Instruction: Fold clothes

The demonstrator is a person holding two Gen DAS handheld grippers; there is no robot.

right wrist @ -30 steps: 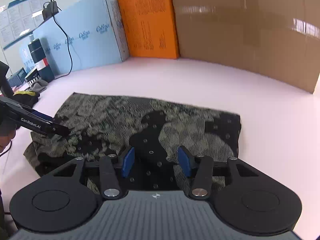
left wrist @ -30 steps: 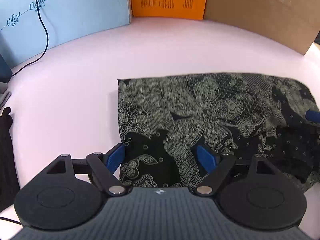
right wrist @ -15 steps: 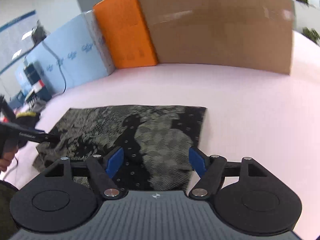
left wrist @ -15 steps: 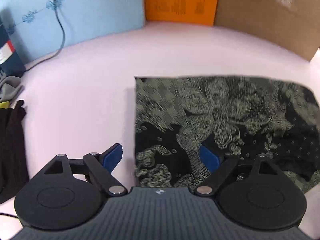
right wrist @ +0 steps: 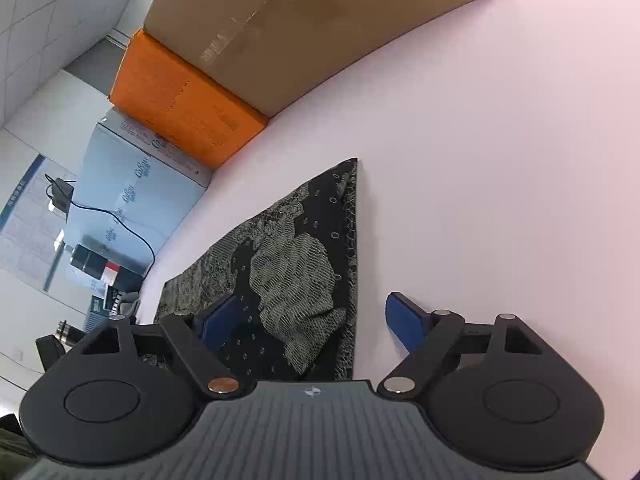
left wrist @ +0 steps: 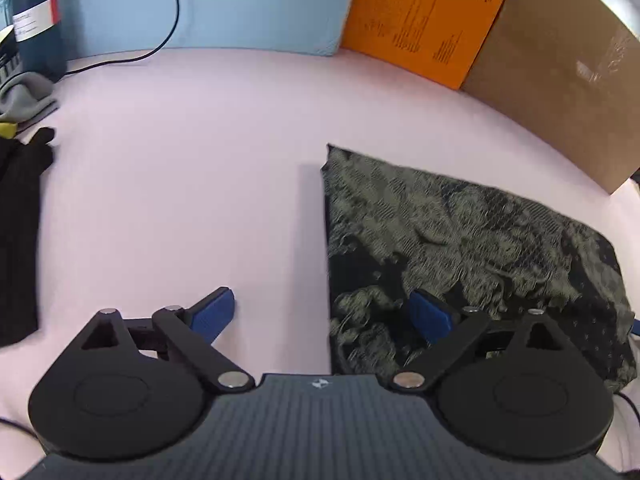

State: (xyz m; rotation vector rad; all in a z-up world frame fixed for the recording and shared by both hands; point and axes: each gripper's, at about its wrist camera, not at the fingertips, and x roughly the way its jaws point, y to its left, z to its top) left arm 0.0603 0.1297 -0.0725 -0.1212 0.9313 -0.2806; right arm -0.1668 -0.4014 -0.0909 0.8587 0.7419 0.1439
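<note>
A folded black garment (left wrist: pixel 460 240) with a pale lace-like pattern lies flat on a pink table (left wrist: pixel 180 184), its edges squared into a compact rectangle. The left gripper (left wrist: pixel 322 314) hangs over the garment's left edge with its blue fingers (left wrist: pixel 210 314) spread wide: one finger over bare table, the other over the cloth, neither clamped on anything. The right gripper (right wrist: pixel 308 320) straddles the garment's (right wrist: pixel 288 272) right edge the same way, fingers (right wrist: pixel 404 322) wide apart, one over the fabric and one over the table (right wrist: pixel 500 180), holding nothing.

Only the left wrist view shows a second dark piece of clothing (left wrist: pixel 18 240) lying at the table's left edge, well apart from the folded one, with a grey cloth (left wrist: pixel 22 98) and a scrap of yellow behind it. It also shows a black cable (left wrist: pixel 168 32) running down the face of a light blue box (left wrist: pixel 240 4) onto the table, and a dark canister with a white and red label (left wrist: pixel 34 20) at far left.

Only the right wrist view, strongly tilted, takes in the room beyond: tiled ceiling, a plug adapter (right wrist: pixel 60 192) atop the blue box (right wrist: pixel 132 200), and clutter past the table's end.

Both views show the row of boxes closing the table's far side: blue, then an orange box (left wrist: pixel 424 12) with printed text, then a brown cardboard box (left wrist: pixel 560 80) with tape. Their contents cannot be seen.
</note>
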